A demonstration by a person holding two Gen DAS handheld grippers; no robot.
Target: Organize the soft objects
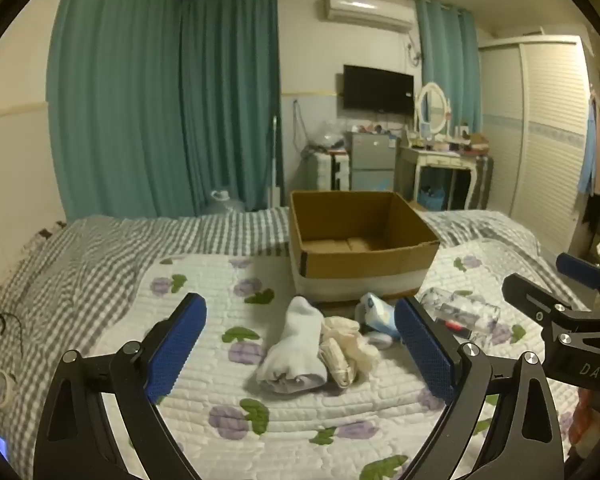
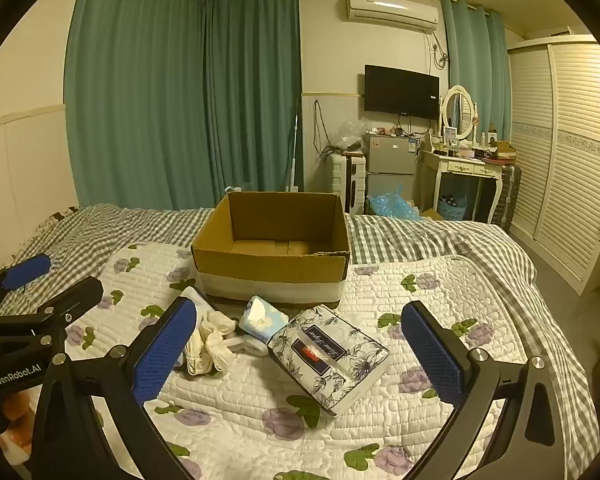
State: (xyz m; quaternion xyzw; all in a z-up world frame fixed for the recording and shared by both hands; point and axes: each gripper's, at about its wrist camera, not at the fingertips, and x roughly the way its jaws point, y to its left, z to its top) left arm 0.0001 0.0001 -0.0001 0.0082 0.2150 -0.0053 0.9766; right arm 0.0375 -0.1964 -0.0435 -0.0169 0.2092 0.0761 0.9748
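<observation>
**A:** Talk me through it. Where were your grippers?

**B:** Both were over the quilt (image 1: 204, 384), near the front edge of the bed. My left gripper (image 1: 300, 344) had its blue pads spread wide, nothing between them. My right gripper (image 2: 300, 352) was the same: jaws far apart, holding nothing.

**A:** And the soft things?

**B:** All lay on the quilt, just in front of the box (image 2: 272, 256). From the left camera, a rolled white sock (image 1: 296, 348) lay straight ahead between my fingers, and a cream bundle (image 1: 348, 348) was touching its right side. Behind those sat a small blue tissue pack (image 1: 376, 312), close to the box's front wall.

**A:** What did the right camera get?

**B:** A floral tissue box (image 2: 332, 356), lying tilted on the quilt between my right fingers. The blue pack (image 2: 262, 318) was just beyond its left corner, the cream bundle (image 2: 212, 340) further left by my left pad.

**A:** Anything in the box?

**B:** It stood open, upright, on the far part of the quilt; I saw only bare cardboard on its floor.

**A:** The grippers touching?

**B:** No, side by side, apart. I saw the left one's body at the right camera's left edge.
</observation>
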